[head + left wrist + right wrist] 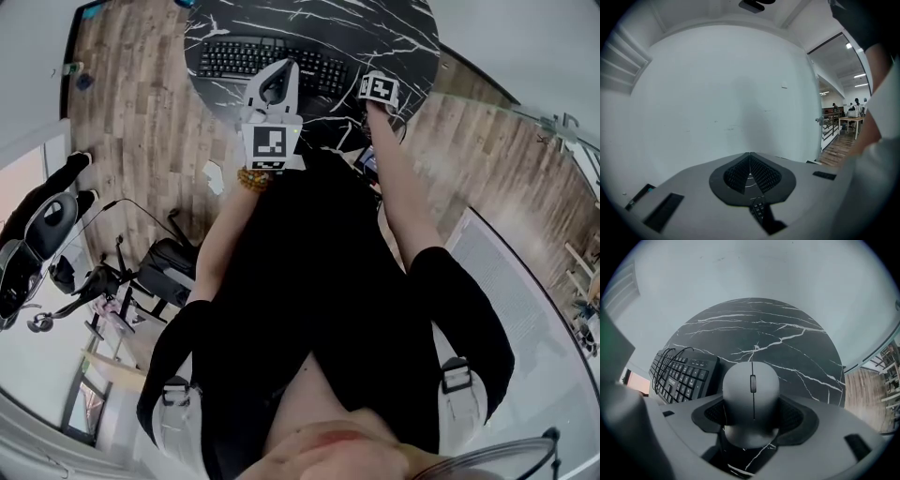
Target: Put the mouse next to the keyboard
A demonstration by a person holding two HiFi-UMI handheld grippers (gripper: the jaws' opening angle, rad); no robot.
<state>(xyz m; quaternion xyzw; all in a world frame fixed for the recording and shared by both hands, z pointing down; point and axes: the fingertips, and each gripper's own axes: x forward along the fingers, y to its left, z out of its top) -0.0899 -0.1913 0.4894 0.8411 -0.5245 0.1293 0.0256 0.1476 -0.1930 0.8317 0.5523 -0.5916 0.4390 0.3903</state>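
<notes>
Head view, from the left: my left forearm [225, 239] is bent at the elbow and comes up across my black top, with a beaded bracelet [253, 178] at the wrist. It carries my white left gripper [284, 67] raised in front of my chest, nose pointing away from me toward the near edge of the table. In the left gripper view that tool is tipped up at a pale wall. Its two ribbed dark pads [761, 174] are pressed flat together along one line, with nothing caught between them. Beyond it lies the black full-size corded keyboard [267, 58], set on the left part of the round black marble-look table [384, 33] with white veins, above a wood-plank floor [131, 112]. Further right, my right forearm [403, 187] reaches out nearly straight from the black sleeve, lower and farther forward than the left. It ends at the square-marked cube [380, 89] over the table's near edge, just right of the keyboard. In the right gripper view my right gripper [751, 420] is clamped on the light grey rounded plastic mouse [751, 385], one pad against each flank. The mouse sits level, its scroll wheel on top and its nose pointing away from me. It is close beside the keyboard's right end, with veined tabletop showing under its tail. I cannot tell whether it rests on the surface or hangs just above it.
</notes>
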